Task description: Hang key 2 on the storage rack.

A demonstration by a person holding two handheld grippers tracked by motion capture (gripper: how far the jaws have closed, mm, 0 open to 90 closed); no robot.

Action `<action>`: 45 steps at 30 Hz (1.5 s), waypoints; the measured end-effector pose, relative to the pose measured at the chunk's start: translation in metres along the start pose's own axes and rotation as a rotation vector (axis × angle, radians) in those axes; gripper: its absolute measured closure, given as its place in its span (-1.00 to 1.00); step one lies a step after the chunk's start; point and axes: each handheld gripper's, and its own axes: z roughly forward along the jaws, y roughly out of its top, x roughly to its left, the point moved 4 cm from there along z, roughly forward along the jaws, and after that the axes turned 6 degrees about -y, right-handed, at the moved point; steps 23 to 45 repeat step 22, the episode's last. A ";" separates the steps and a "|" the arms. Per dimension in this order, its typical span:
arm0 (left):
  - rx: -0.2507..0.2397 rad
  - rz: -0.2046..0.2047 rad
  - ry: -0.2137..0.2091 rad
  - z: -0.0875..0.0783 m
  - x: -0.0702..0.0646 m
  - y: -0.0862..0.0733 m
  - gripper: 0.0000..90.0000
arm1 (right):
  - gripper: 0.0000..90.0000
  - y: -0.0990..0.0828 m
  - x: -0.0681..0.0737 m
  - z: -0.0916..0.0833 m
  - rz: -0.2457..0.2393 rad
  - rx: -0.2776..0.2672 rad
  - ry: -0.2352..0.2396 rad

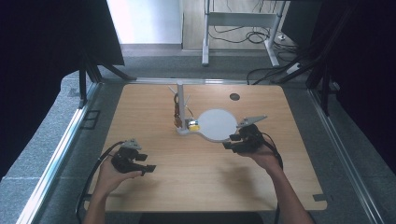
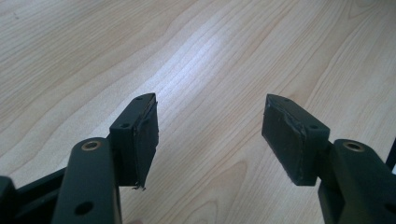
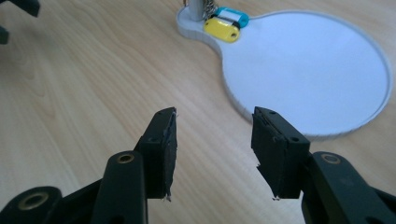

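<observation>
While both sets of tongs hang idle, I weigh up the grab. My right gripper (image 3: pixel 212 154) stands wide open with nothing between its jaws, low in the frame, just short of the white tray (image 3: pixel 327 84). My left gripper (image 2: pixel 210 140) is likewise spread and empty over bare table (image 2: pixel 196 51), at lower left of the high view.

Nearest the right one are the key tags, yellow (image 3: pixel 222 29) and blue (image 3: pixel 232 17), at the top of its view, lying at the foot of the stand (image 1: pixel 180 105). I judge them light, stiff plastic, somewhat slick and flat. I would pinch the yellow tag across its narrow width, near an end.
</observation>
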 end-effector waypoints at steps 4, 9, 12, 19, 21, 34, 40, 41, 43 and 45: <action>-0.002 -0.005 0.006 -0.001 0.000 -0.002 -0.18 | 0.13 -0.018 0.001 -0.004 0.016 -0.020 -0.005; 0.004 -0.014 0.011 0.000 -0.001 -0.005 -0.18 | 0.13 -0.034 0.002 -0.004 0.041 -0.045 0.010; 0.003 -0.020 0.017 -0.001 0.000 -0.006 -0.19 | 0.13 -0.038 0.001 -0.003 0.036 -0.039 -0.007; -0.012 -0.027 0.015 -0.004 0.001 -0.006 -0.19 | 0.05 -0.046 0.003 -0.007 0.035 -0.071 -0.018; -0.015 -0.031 0.014 -0.004 0.002 -0.006 -0.19 | 0.02 -0.051 0.003 -0.006 0.039 -0.062 -0.032; -0.015 -0.031 0.014 -0.004 0.002 -0.006 -0.19 | 0.02 -0.051 0.003 -0.006 0.039 -0.062 -0.032; -0.015 -0.031 0.014 -0.004 0.002 -0.006 -0.19 | 0.02 -0.051 0.003 -0.006 0.039 -0.062 -0.032; -0.015 -0.031 0.014 -0.004 0.002 -0.006 -0.19 | 0.02 -0.051 0.003 -0.006 0.039 -0.062 -0.032; -0.015 -0.031 0.014 -0.004 0.002 -0.006 -0.19 | 0.02 -0.051 0.003 -0.006 0.039 -0.062 -0.032; -0.015 -0.031 0.014 -0.004 0.002 -0.006 -0.19 | 0.02 -0.051 0.003 -0.006 0.039 -0.062 -0.032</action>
